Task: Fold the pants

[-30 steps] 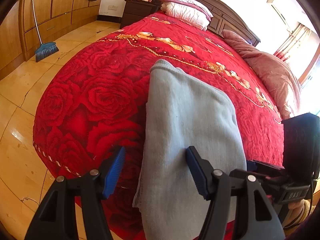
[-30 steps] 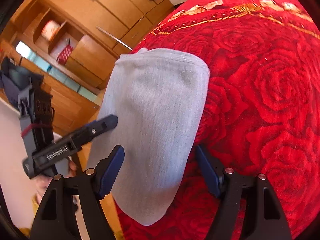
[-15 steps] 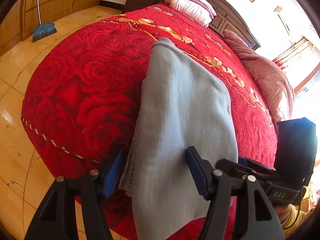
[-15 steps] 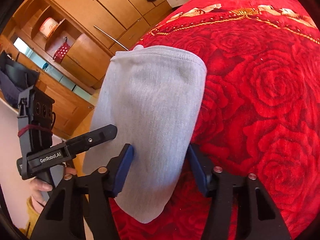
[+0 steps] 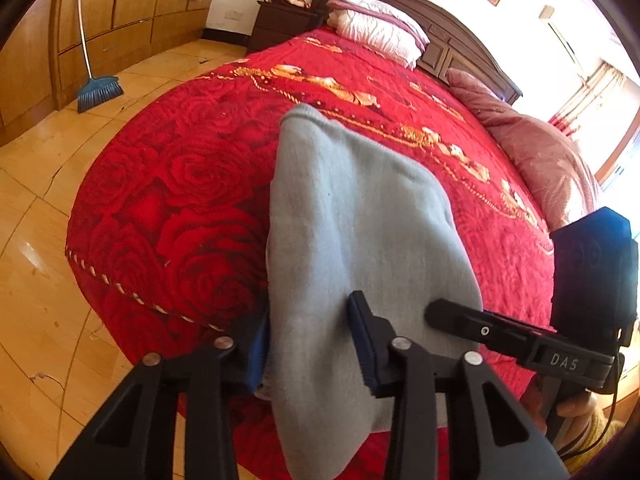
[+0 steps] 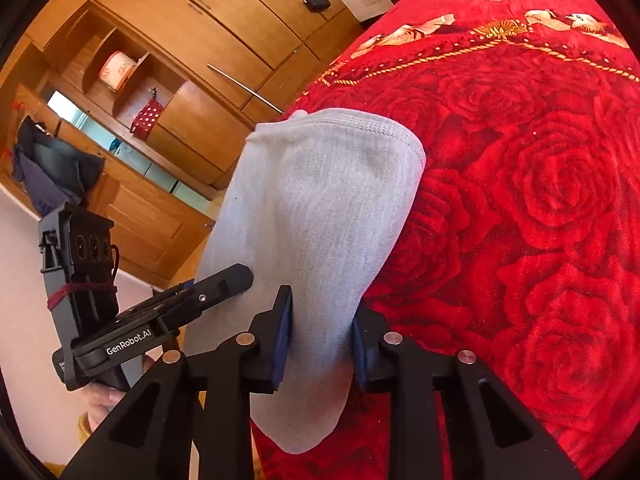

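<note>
Left wrist view: the folded pale grey knit pants (image 5: 352,224) lie lengthwise on the red rose-patterned quilted bedspread (image 5: 192,184) of the bed, their near end hanging over the bed's foot edge. The left gripper (image 5: 310,354) straddles the left part of that near end. Its jaws are closing with the fabric between them: the left blue pad is tucked against the cloth's left edge, and the right pad lies on top of the cloth. Whether they already pinch it cannot be told. To the right, the black finger of the right gripper (image 5: 452,314) lies against the cloth's right edge. A blue broom (image 5: 98,88) leans on the wooden wardrobe beyond the bed.

Right wrist view: the same pale grey pants (image 6: 320,232) stretch away from the camera on the bedspread (image 6: 520,184), their hemmed far end rounded. The right gripper (image 6: 320,346) has the cloth's right-hand part between its blue pads, and the jaws are closing, both pads touching the fabric. The left gripper (image 6: 224,280) meets the cloth's left edge, held by a hand (image 6: 102,396).
</note>
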Motion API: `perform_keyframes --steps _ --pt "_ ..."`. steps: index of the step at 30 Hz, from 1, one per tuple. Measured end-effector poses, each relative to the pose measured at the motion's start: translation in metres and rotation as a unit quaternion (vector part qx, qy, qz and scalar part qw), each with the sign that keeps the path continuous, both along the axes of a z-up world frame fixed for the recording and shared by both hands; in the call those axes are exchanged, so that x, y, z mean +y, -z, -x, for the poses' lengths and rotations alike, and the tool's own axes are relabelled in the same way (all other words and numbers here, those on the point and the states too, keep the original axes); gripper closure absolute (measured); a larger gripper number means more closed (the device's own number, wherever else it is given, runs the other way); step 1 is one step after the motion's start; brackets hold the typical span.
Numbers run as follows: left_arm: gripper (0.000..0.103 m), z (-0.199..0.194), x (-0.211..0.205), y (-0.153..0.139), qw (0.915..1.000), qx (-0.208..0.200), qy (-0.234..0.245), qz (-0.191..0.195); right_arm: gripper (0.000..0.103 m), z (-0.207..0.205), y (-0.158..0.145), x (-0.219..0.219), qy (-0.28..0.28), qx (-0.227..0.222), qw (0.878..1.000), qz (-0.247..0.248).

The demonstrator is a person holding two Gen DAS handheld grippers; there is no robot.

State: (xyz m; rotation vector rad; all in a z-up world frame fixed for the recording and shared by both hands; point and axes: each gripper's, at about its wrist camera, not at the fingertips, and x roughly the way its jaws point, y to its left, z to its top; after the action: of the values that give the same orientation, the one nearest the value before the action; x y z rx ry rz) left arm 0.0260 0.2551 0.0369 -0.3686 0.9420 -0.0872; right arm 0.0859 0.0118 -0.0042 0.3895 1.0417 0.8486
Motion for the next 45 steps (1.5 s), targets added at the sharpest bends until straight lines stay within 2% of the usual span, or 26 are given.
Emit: perform_keyframes --steps 10,16,27,32,39,45 --pt "0.070 0.004 -0.024 -0.017 0.9996 -0.018 0.007 0.021 0.078 0.009 -0.024 -0.030 0.008 -0.020 1.000 -0.008" --pt "0.072 -0.002 -0.053 -0.031 0.9987 -0.034 0.030 0.025 0.078 0.011 -0.042 -0.050 0.022 -0.048 0.999 -0.001" --pt "0.072 -0.032 -0.115 -0.048 0.9950 -0.048 0.076 0.043 0.079 0.009 -0.061 -0.125 0.075 -0.083 0.994 -0.005" --pt "0.072 -0.052 -0.153 -0.051 0.9926 -0.048 0.101 0.048 0.079 0.005 -0.069 -0.156 0.091 -0.102 0.991 0.009" --pt "0.072 -0.078 -0.201 -0.048 0.9894 -0.042 0.128 0.053 0.079 -0.012 -0.071 -0.200 0.114 -0.105 0.988 0.024" --pt "0.072 -0.100 -0.235 -0.032 0.9875 -0.030 0.150 0.037 0.079 -0.028 -0.054 -0.225 0.125 -0.086 0.988 0.034"
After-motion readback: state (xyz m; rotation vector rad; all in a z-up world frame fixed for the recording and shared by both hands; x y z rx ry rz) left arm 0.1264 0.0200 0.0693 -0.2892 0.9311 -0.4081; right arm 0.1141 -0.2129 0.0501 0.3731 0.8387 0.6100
